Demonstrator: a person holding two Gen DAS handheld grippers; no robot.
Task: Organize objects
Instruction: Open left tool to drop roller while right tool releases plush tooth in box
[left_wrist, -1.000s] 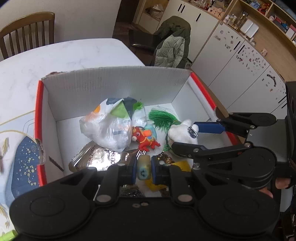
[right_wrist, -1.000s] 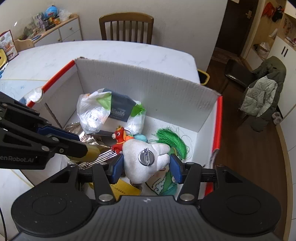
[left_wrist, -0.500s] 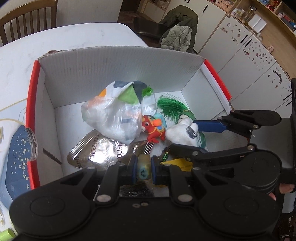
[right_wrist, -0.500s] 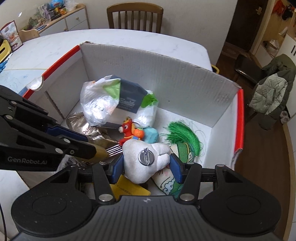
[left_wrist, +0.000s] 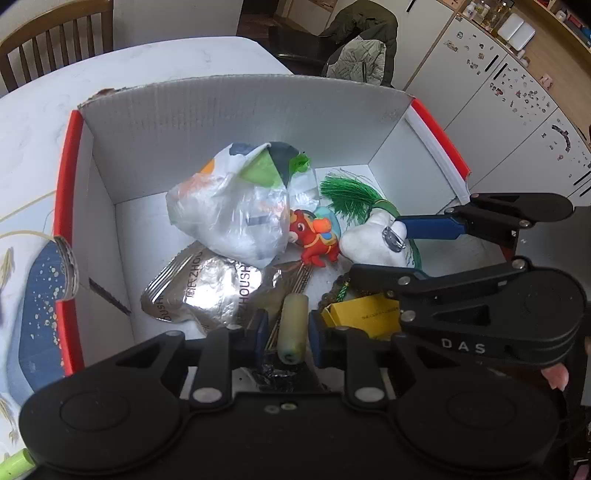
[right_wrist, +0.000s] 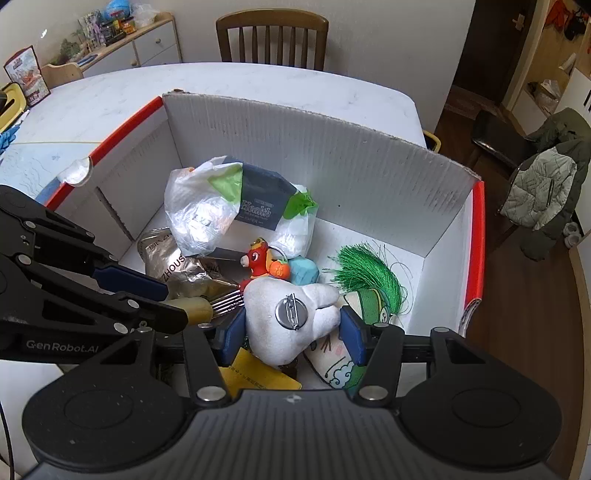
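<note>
A white cardboard box (left_wrist: 229, 122) (right_wrist: 332, 158) with red edges stands on the marble table. My left gripper (left_wrist: 288, 336) (right_wrist: 173, 302) hangs low inside its near side, jaws slightly parted. A yellowish handle (left_wrist: 293, 325) (right_wrist: 195, 310) with metal tines (right_wrist: 229, 304) lies loose between them, tilted forward. My right gripper (right_wrist: 291, 336) (left_wrist: 376, 247) is shut on a white plush (right_wrist: 291, 321) (left_wrist: 369, 243) carrying a round metal pin, held over the box's right half.
In the box lie a plastic bag (left_wrist: 236, 214) (right_wrist: 221, 214), a silver foil pouch (left_wrist: 207, 288), a red toy figure (left_wrist: 314, 240) (right_wrist: 258, 262), a green tassel (left_wrist: 347, 195) (right_wrist: 365, 273) and a yellow packet (left_wrist: 365, 314). A chair (right_wrist: 271, 40) stands behind the table.
My left gripper's jaws have spread and the handle has tipped forward between them. Both grippers have sunk lower over the box. The right one keeps hold of the plush.
</note>
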